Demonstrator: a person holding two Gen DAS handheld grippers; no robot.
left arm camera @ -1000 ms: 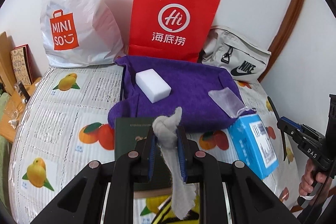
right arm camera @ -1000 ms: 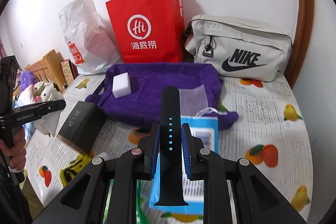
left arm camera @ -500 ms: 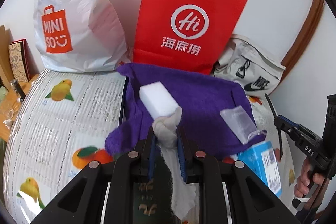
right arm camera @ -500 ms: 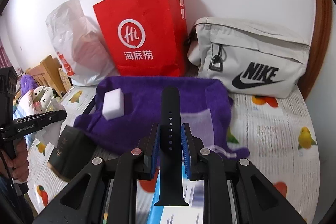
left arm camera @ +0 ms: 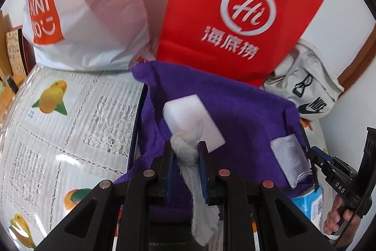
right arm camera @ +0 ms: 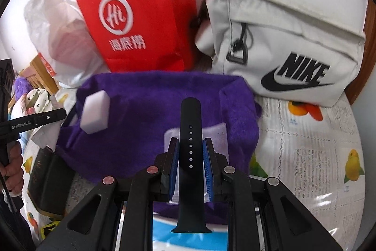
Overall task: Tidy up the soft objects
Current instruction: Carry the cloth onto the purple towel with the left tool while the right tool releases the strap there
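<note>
A red paper bag [left arm camera: 235, 15] printed "Hi" over Chinese characters stood beside a white plastic MINISO bag [left arm camera: 77, 15] and a grey fabric NIKE pouch [right arm camera: 282, 44]. In front lay a fuzzy purple towel [left arm camera: 246, 114] on the fruit-print bed cover [left arm camera: 70, 128], carrying a white foam block [left arm camera: 190, 117] and a clear sachet [left arm camera: 290, 159]. The left hand-held gripper [left arm camera: 185, 157] pinched a knotted white rag [left arm camera: 188, 152] over the towel's near edge; the right hand-held gripper [right arm camera: 190, 152] pinched a black perforated strap [right arm camera: 190, 133] above the towel.
</note>
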